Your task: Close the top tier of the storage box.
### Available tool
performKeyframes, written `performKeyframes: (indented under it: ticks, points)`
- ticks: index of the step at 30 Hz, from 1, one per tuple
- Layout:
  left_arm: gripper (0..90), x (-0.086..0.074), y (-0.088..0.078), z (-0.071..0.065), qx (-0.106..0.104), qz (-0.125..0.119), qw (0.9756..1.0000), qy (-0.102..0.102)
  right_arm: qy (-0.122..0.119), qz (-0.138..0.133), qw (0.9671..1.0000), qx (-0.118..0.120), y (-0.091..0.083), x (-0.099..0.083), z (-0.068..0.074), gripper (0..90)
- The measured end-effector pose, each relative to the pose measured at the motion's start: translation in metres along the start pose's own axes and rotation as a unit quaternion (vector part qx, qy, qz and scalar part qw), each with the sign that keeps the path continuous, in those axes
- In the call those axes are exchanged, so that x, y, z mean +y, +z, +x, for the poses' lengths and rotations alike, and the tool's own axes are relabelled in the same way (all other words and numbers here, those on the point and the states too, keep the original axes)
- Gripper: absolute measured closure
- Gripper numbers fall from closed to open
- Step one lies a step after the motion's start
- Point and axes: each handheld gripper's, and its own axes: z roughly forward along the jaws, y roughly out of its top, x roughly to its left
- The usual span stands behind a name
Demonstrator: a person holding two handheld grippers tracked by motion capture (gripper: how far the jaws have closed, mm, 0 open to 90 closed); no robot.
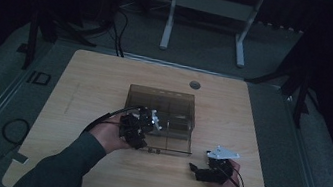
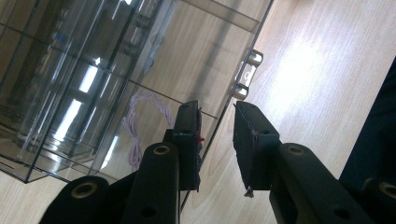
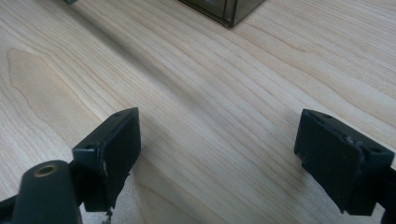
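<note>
The left gripper (image 2: 217, 140), fingers parted astride the lid (image 2: 224, 105) edge of the clear box (image 1: 159, 118) at six o'clock, is risking slipping; the right gripper (image 3: 217, 158) is lying released.

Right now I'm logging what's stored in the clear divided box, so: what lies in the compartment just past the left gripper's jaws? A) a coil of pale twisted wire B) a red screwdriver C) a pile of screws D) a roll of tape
A: in the left gripper view a coil of pale twisted wire lies on the floor of the clear divided box.
</note>
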Motion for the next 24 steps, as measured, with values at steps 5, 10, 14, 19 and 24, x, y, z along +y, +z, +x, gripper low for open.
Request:
performKeyframes:
  ticks: [5, 10, 14, 19, 24]
  points:
    - [74.8, -0.004, 0.000, 0.000, 0.001, -0.015, 0.9999, -0.005, 0.000, 0.000, 1.0000, 0.000, 0.000, 0.000, 0.000, 14.9]
    - [80.7, -0.005, 0.003, -0.004, 0.004, -0.023, 0.9997, -0.006, 0.000, 0.000, 1.0000, 0.000, 0.000, 0.000, 0.000, 14.9]
    - [85.9, -0.006, 0.007, -0.004, 0.001, -0.021, 0.9997, -0.007, 0.000, 0.000, 1.0000, 0.000, 0.000, 0.000, 0.000, 14.9]
    - [89.5, -0.008, 0.012, -0.008, 0.003, -0.018, 0.9998, -0.004, 0.000, 0.000, 1.0000, 0.000, 0.000, 0.000, 0.000, 14.9]
    - [89.9, -0.008, 0.014, -0.010, 0.004, -0.019, 0.9998, -0.002, 0.000, 0.000, 1.0000, 0.000, 0.000, 0.000, 0.000, 14.9]
